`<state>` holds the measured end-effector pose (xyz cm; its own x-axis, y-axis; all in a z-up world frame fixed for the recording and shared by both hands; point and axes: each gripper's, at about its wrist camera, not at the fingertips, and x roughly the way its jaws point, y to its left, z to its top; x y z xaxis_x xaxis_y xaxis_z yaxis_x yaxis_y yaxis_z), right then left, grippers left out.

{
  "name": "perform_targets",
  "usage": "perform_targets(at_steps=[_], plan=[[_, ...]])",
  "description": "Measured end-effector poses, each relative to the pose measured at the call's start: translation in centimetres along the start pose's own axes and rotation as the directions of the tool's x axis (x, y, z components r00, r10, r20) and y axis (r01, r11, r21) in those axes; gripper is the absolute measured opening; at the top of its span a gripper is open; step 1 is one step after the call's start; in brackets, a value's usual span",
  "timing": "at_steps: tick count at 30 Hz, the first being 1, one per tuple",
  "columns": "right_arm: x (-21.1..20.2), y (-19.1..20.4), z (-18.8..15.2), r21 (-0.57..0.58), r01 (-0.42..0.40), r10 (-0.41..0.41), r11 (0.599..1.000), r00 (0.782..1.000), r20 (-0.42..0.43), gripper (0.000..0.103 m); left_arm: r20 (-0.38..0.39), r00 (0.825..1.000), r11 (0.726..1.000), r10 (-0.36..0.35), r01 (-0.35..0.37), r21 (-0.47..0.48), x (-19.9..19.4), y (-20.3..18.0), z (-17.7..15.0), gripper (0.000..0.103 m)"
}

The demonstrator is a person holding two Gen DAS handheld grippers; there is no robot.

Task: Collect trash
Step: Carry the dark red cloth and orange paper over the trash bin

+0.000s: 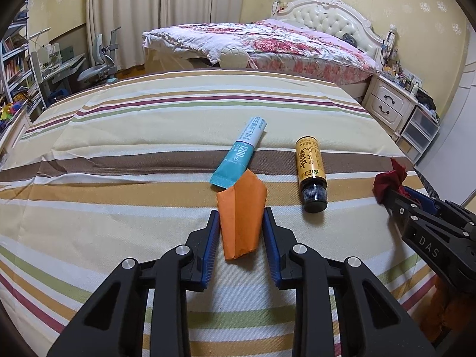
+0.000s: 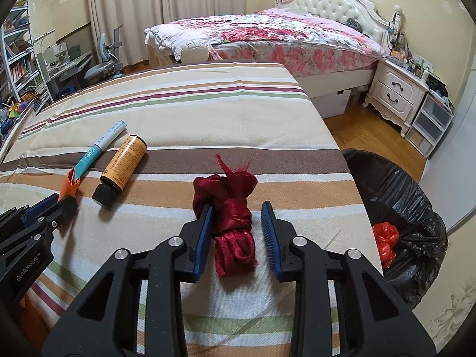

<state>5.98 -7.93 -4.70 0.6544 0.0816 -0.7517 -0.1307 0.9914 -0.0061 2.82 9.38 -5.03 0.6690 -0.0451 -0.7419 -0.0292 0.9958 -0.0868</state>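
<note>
Barely begun, judging by the layout. One red crumpled bag point(image 2: 385, 242) already down inside the black-lined bin point(image 2: 416, 196) at the right edge of the striped surface point(image 2: 208, 110); four pieces left on the cloth.

Left gripper point(image 1: 241, 211) open, fingers point(image 1: 212, 232) straddling the folded orange paper point(image 1: 241, 217), pads just beside its edges and possibly brushing them, not squeezing. Right gripper point(image 2: 238, 208) open too, straddling the dark red ribbon bundle point(image 2: 235, 217); left pad touching or nearly touching the cloth, right pad clearly apart from it. Neither piece lifted, both flat on the surface.

Orange paper: matte, creased lengthwise, pointed at the far end, tip just beside or under the corner of the teal and white sachet point(image 1: 238, 154). Light and flimsy by the look of it, likely to flex when pinched.

Ribbon bundle: shiny satin, wound and knotted around the middle, frayed end sticking up on the far side. Soft, compressible, probably slippery.

Sachet: long, flat, lying diagonally across the brown stripe. Beside it, near but apart, the amber bottle point(image 1: 311, 172) on its side, black cap toward the camera in the left wrist view, yellow label with dark characters; hard to tell through the tinted wall whether empty. Round body, apt to roll.

Still to do: close on both pieces, carry to the bin, then sachet and bottle.
</note>
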Motion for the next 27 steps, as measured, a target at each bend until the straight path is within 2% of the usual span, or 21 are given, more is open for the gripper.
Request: perform_targets(at_steps=[2, 11, 18, 27], plan=[[0.0, -0.2, -0.1, 0.01, -0.004, 0.004, 1.0, 1.0, 0.001, 0.023, -0.001, 1.0, 1.0, -0.003, 0.003, -0.003, -0.1, 0.2, 0.0, 0.03], [-1.5, -1.0, -0.6, 0.044, -0.015, 0.014, 0.999, 1.0, 0.021, 0.023, 0.04, 0.999, 1.0, 0.002, -0.002, 0.0, -1.5, -0.1, 0.1, 0.03], [-3.4, -2.7, -1.1, 0.068, 0.01, -0.013, 0.998, 0.999, 0.043, 0.023, 0.079, 0.996, 0.998, -0.05, 0.048, 0.037, -3.2, -2.3, 0.3, 0.03], [-5.9, -6.8, -1.0, 0.135, 0.079, -0.091, 0.988, 0.992, 0.086, 0.023, 0.106, 0.981, 0.979, -0.161, 0.145, 0.142, -3.9, -8.2, 1.5, 0.03]])
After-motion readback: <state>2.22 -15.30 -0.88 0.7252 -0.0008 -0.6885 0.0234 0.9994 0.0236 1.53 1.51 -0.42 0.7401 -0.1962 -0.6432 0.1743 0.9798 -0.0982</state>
